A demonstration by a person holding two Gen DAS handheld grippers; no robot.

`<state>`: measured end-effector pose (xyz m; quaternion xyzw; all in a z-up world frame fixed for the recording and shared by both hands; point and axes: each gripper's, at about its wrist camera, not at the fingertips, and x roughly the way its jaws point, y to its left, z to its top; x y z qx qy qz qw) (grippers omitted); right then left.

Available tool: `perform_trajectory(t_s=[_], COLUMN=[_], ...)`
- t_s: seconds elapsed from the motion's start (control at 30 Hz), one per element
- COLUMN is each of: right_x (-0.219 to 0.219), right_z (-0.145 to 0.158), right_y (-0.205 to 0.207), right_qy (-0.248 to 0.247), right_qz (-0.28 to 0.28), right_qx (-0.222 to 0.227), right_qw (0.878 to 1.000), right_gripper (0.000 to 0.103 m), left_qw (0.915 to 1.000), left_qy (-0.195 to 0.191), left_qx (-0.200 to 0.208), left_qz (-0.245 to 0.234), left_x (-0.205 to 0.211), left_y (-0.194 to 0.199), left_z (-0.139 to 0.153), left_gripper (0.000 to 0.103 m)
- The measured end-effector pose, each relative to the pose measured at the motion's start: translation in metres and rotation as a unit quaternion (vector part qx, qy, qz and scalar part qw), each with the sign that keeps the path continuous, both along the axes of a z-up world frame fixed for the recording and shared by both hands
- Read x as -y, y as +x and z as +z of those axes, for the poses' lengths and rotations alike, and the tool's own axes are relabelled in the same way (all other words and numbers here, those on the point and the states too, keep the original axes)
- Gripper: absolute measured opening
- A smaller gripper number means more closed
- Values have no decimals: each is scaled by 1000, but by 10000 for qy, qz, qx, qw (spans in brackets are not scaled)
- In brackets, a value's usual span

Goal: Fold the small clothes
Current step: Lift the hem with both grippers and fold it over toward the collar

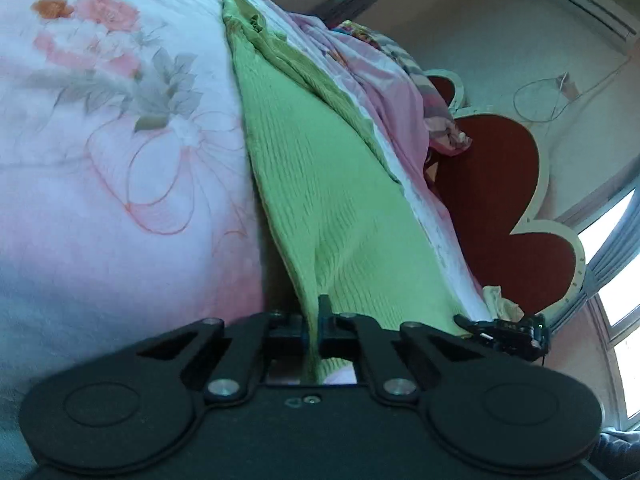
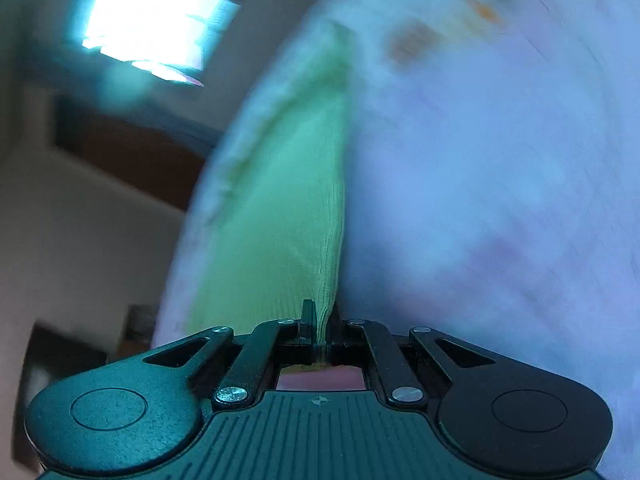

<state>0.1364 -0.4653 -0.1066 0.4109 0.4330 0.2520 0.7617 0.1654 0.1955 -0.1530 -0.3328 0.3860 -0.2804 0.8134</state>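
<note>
Green ribbed garment — stretched, creased

Black claw, silver screws

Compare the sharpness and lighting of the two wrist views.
Left wrist view: mostly sharp, the ribs of the green garment and the flowers on the bedsheet read clearly; the window at right is blown out. Right wrist view: smeared by motion blur with a blue cast; only the right gripper and nearby cloth stay crisp; the window glares.
</note>
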Motion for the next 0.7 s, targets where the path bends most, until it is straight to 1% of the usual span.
perform_trajectory(t_s=[0.07,0.17,0.23,0.3,0.37,0.43,0.5,0.6,0.7], right_x=[-4,-7,-3,0,-1,-3,-4,-9,-15], right_z=[10,11,7,9,24,37,52,74,100], right_y=[2,4,2,-2,-3,-5,0,17,45], right_qy=[-139,-210,-147,-92,31,52,48,33,-51], right_qz=[17,71,25,-63,-101,-91,-128,-245,-374], right_qx=[207,256,249,322,546,775,980,1239,1465], right_qw=[9997,9994,9996,9994,9985,9969,9951,9920,9885], right_gripper=[3,3,3,3,3,3,3,3,3], left_qw=[9999,9999,9998,9995,9977,9958,9941,9911,9872], left_qy=[-148,-125,-138,-232,-521,-606,-689,-836,-957], left_qx=[-60,-46,9,63,336,602,764,949,1095], left_qz=[53,55,112,190,285,339,356,428,651], left_x=[-3,-6,-7,-5,-9,-7,-4,-2,-3], left_y=[2,-1,-1,-1,-4,1,13,35,64], left_z=[3,7,10,12,21,36,50,67,83], left_gripper=[3,5,5,4,4,3,3,3,3])
